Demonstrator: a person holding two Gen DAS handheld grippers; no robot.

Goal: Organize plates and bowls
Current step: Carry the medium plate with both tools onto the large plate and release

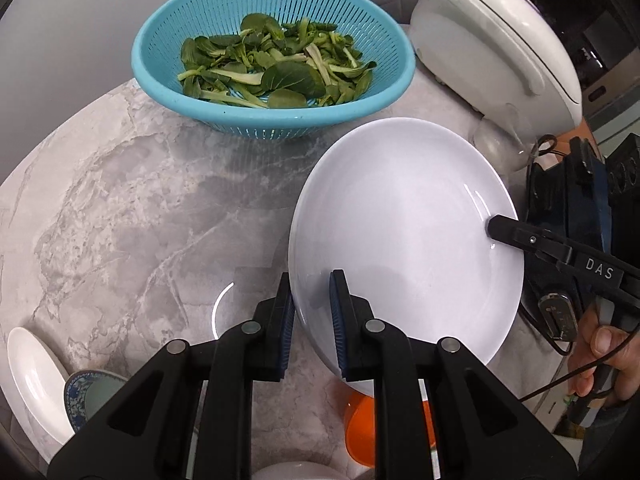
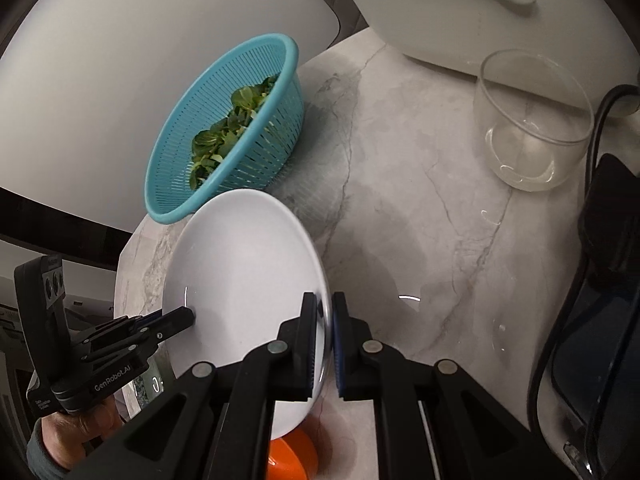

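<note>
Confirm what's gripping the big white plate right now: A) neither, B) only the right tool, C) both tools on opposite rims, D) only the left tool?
C: the left tool clamps one rim of the white plate and the right tool clamps the opposite rim.

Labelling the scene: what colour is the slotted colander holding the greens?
Turquoise blue colander, clearest in the left wrist view.
</note>
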